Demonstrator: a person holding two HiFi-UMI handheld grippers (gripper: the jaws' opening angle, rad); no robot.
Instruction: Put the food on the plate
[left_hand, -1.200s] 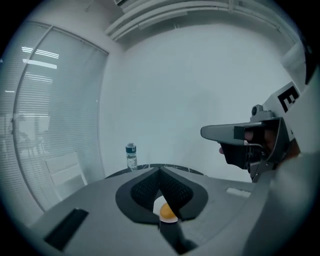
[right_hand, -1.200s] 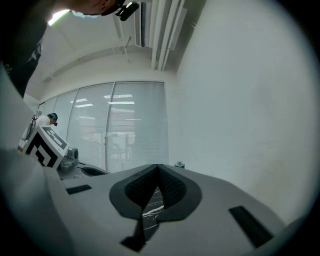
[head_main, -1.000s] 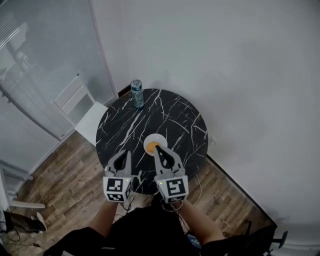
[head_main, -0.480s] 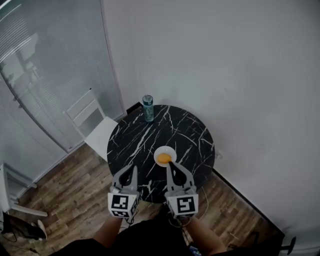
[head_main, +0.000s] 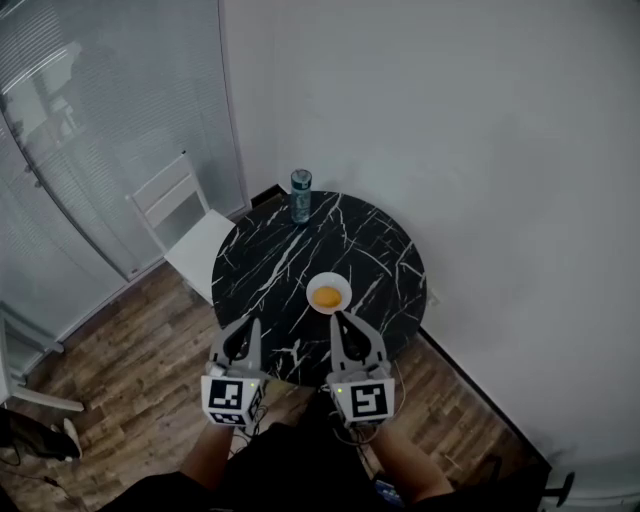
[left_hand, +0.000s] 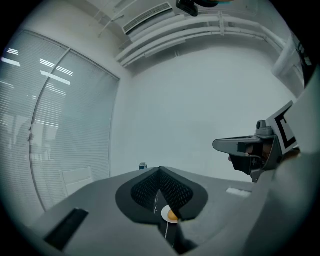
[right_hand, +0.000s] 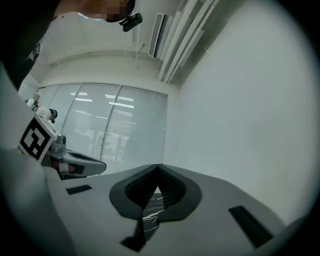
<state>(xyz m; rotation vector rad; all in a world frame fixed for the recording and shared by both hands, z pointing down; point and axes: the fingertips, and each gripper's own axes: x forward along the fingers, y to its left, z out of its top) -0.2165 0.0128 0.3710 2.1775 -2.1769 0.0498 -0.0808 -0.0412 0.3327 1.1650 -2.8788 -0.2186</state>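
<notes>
A small white plate (head_main: 338, 286) sits on the round black marble table (head_main: 290, 265), right of its middle, with an orange piece of food (head_main: 326, 297) on it. Through the left gripper's jaw gap the plate (left_hand: 165, 214) and the food (left_hand: 172, 215) also show. My left gripper (head_main: 256, 323) is shut and empty, held above the table's near edge. My right gripper (head_main: 337, 316) is shut and empty too, its tips just short of the plate. Both jaws meet with nothing between them.
A blue-green bottle (head_main: 300, 195) stands at the table's far edge. A white chair (head_main: 182, 226) stands left of the table by the glass wall with blinds (head_main: 90, 130). A white wall runs close behind and to the right. The floor (head_main: 130, 400) is wood.
The head view has shifted: table, plate and bottle sit a little higher and further left than half a second ago. Both grippers stay shut and keep their places near the table's front edge.
</notes>
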